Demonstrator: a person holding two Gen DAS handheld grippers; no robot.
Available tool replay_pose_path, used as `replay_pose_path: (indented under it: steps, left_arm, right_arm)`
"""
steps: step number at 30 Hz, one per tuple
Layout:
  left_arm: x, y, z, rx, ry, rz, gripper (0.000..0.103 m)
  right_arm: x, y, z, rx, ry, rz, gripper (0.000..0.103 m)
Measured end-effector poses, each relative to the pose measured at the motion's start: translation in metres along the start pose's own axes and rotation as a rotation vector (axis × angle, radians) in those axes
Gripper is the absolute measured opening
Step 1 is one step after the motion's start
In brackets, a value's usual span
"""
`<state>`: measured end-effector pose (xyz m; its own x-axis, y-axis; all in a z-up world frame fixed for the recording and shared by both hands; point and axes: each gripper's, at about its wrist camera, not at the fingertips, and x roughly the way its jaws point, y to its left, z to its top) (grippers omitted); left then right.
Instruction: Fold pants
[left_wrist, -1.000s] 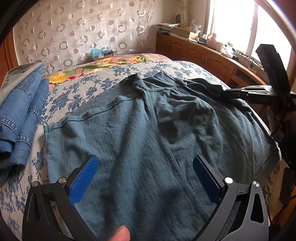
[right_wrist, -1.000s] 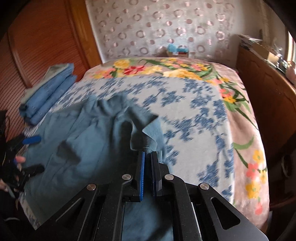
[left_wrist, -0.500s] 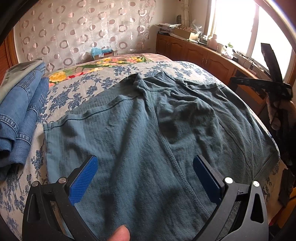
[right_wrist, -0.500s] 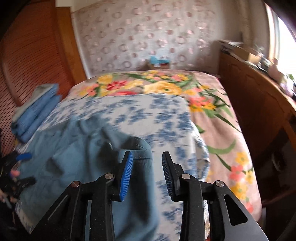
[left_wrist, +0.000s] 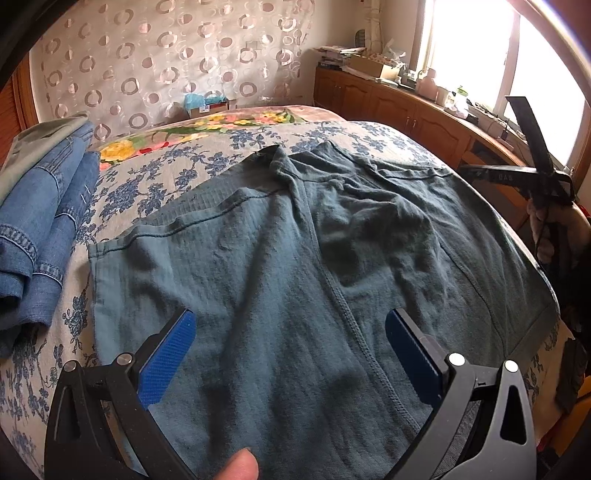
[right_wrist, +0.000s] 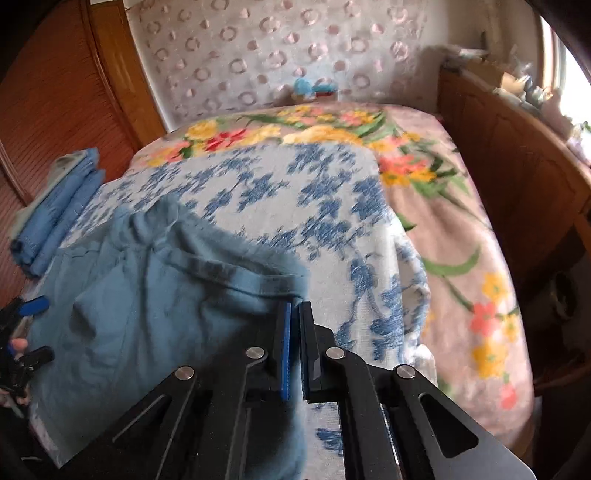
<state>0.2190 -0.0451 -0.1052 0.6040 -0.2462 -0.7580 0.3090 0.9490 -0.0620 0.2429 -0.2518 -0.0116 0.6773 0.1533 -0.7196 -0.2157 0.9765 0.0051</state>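
The teal pants (left_wrist: 295, 258) lie spread flat on the bed, with wrinkles near the far end. My left gripper (left_wrist: 290, 328) is wide open just above the near part of the pants, holding nothing. In the right wrist view the pants (right_wrist: 147, 306) fill the lower left. My right gripper (right_wrist: 294, 314) has its jaws almost together over the right-hand corner of the pants; the blur hides whether cloth is pinched between them. The right gripper also shows in the left wrist view (left_wrist: 532, 177) at the bed's right edge.
A stack of folded jeans (left_wrist: 33, 229) lies at the bed's left side, also in the right wrist view (right_wrist: 55, 210). The bed cover (right_wrist: 295, 192) has blue flowers. A wooden cabinet (left_wrist: 406, 114) with clutter runs along the right under the window.
My right gripper was shut on the pants, then let go and opened, then closed again at the pants' right corner. The cloth settled flat. My left gripper stayed open and still.
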Motion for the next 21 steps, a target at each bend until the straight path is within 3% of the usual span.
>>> replay_pose_path:
  steps: [1,2,5,12,19,21]
  left_arm:
    - [0.0,0.0,0.0,-0.003,-0.001,0.001,0.103]
    - [0.0,0.001,0.0,-0.004,-0.001,0.001,0.103]
    - [-0.001,0.001,0.0,-0.001,-0.004,0.009,0.103]
    - [-0.027,0.007,-0.013,-0.027,-0.032,0.038,0.103]
    - [-0.062,0.037,-0.052,-0.119,-0.035,0.072,0.096]
    - [-0.069,0.044,-0.064,-0.141,-0.031,0.077,0.086]
  right_arm:
    - [-0.004,-0.004,0.001,0.01,-0.021,-0.103,0.003]
    - [-0.008,-0.011,0.002,0.034,-0.043,-0.131,0.003]
    - [-0.015,-0.024,-0.001,0.083,-0.049,-0.032,0.003]
    - [-0.038,-0.012,-0.021,0.027,-0.08,0.041,0.005]
    - [-0.057,-0.008,-0.054,-0.023,-0.098,0.117,0.035]
    - [-0.064,-0.007,-0.064,-0.034,-0.104,0.132,0.04]
